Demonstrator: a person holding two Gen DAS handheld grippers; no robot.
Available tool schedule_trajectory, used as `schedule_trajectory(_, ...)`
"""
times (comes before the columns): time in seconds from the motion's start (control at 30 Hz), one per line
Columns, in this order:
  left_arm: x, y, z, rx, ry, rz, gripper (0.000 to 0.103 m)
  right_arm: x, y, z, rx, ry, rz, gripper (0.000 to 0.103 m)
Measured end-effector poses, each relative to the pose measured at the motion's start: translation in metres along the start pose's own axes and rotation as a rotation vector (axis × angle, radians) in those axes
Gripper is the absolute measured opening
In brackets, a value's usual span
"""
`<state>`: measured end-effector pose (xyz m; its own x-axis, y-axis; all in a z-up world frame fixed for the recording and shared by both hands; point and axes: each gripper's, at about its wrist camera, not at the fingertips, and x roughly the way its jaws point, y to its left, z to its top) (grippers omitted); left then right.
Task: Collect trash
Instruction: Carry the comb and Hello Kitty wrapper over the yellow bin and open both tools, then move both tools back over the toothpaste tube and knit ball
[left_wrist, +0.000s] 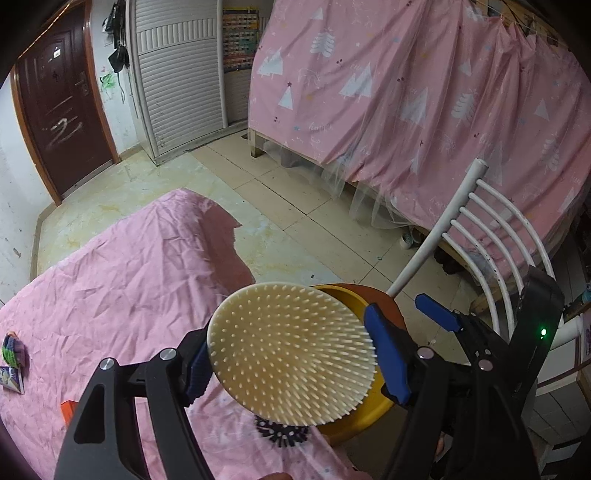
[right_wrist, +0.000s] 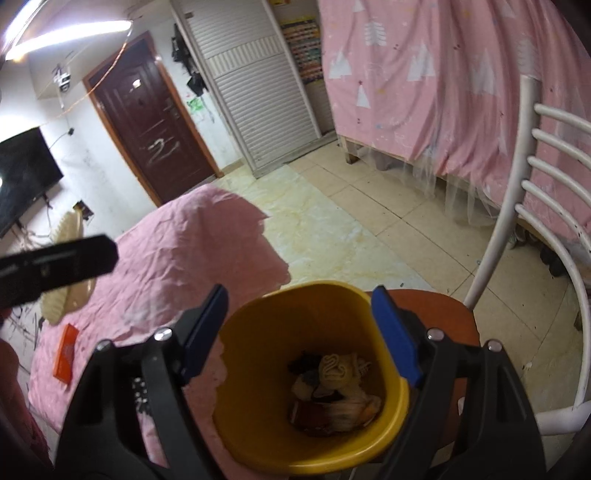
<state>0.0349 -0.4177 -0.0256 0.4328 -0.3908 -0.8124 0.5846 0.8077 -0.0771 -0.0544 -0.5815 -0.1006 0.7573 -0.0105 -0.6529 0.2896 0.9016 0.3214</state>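
My left gripper (left_wrist: 291, 350) is shut on a cream round bristled pad (left_wrist: 288, 350) and holds it above the pink-sheeted table, next to the yellow bin (left_wrist: 354, 417). In the right wrist view the yellow bin (right_wrist: 258, 387) stands on a brown chair seat (right_wrist: 443, 310) and holds several crumpled scraps (right_wrist: 336, 391). My right gripper (right_wrist: 303, 339) is open and empty, its blue fingers (right_wrist: 395, 339) on either side of the bin's rim. The left gripper and the cream pad (right_wrist: 62, 258) show blurred at the left.
The pink-sheeted table (left_wrist: 122, 280) carries an orange packet (right_wrist: 65, 350), a black spiky piece (left_wrist: 282, 430) and small wrappers (left_wrist: 13, 365). A white metal chair back (right_wrist: 535, 184) rises to the right. A pink-curtained bed (left_wrist: 406, 92) and tiled floor lie beyond.
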Motion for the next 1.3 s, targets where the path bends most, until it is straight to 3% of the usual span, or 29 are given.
schedule_trajectory(0.2,0.01,-0.016,-0.001,0.026,0.02,-0.028,0.079,0.002,-0.016,0.0,0.044,-0.005,-0.023,0.077)
schedule_trajectory(0.6,-0.006,0.003,-0.005,0.023,-0.01,-0.017,0.08,0.004,0.001,0.001,0.02,-0.002,-0.005,0.08)
schedule_trajectory(0.87,-0.036,0.047,-0.007,-0.026,-0.059,0.016,0.082,0.0,0.042,0.005,-0.039,-0.006,0.018,0.082)
schedule_trajectory(1.3,-0.091,0.156,-0.033,-0.162,-0.144,0.118,0.088,0.009,0.144,0.012,-0.207,0.017,0.087,0.087)
